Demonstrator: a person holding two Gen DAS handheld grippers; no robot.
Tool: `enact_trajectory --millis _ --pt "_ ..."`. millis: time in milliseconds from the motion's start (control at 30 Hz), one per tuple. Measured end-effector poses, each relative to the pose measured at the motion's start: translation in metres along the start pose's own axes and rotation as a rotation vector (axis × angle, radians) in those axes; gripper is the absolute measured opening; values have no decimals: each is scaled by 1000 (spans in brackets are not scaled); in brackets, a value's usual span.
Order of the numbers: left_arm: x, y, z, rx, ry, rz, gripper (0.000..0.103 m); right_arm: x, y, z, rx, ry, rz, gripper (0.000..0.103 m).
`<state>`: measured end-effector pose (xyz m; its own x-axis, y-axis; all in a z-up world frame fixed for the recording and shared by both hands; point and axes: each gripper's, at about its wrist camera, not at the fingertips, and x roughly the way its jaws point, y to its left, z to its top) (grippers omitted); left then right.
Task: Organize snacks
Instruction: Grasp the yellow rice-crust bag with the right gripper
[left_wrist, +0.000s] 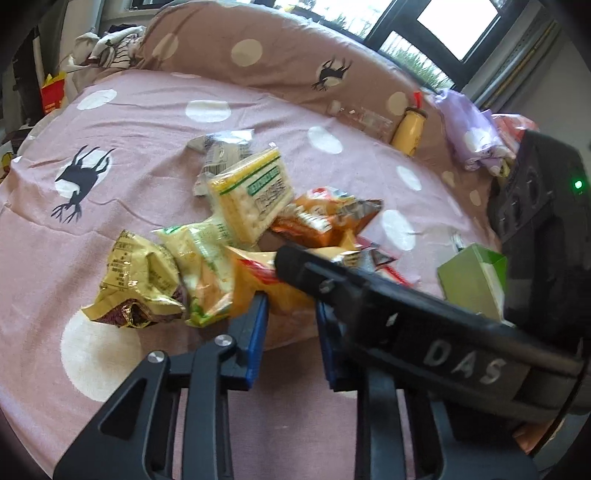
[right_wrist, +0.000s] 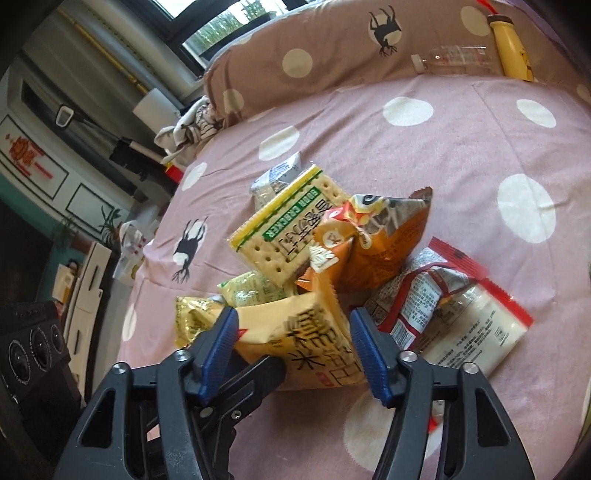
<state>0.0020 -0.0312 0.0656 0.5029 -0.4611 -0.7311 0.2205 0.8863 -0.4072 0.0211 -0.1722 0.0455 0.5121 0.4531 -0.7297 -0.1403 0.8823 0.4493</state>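
Note:
A puffy yellow-orange snack bag (right_wrist: 295, 332) lies at the near end of a snack heap on the pink dotted bedspread (right_wrist: 461, 155). My right gripper (right_wrist: 292, 315) is shut on its wide body, a blue pad against each side. My left gripper (left_wrist: 290, 325) is shut on the same bag (left_wrist: 258, 284) at its near edge. A right gripper finger (left_wrist: 332, 284) crosses in front there. Behind lie a soda cracker packet (right_wrist: 280, 236), an orange bag (right_wrist: 373, 247), a gold bag (left_wrist: 136, 280), a pale green bag (left_wrist: 199, 266) and a red-edged white packet (right_wrist: 454, 317).
A silver packet (left_wrist: 221, 147) lies behind the crackers. A yellow bottle (right_wrist: 511, 51) and a clear bottle (right_wrist: 454, 57) rest against the brown dotted pillow (right_wrist: 332, 48). A green box (left_wrist: 476, 280) sits at the right. A black speaker (right_wrist: 33, 350) stands off the bed's left edge.

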Motion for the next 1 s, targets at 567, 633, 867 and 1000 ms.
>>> enact_trajectory --millis 567,633,867,1000 --pt "-30 33 -8 -60 27 156 71 -14 -7 -8 60 43 0 60" --pt "-24 40 -9 -89 56 156 70 -7 -1 -8 39 53 -2 63" --pt "5 39 -12 -118 115 123 68 30 1 -8 28 122 2 68" --pt "7 34 -13 -102 102 57 48 34 0 -11 37 132 50 68"
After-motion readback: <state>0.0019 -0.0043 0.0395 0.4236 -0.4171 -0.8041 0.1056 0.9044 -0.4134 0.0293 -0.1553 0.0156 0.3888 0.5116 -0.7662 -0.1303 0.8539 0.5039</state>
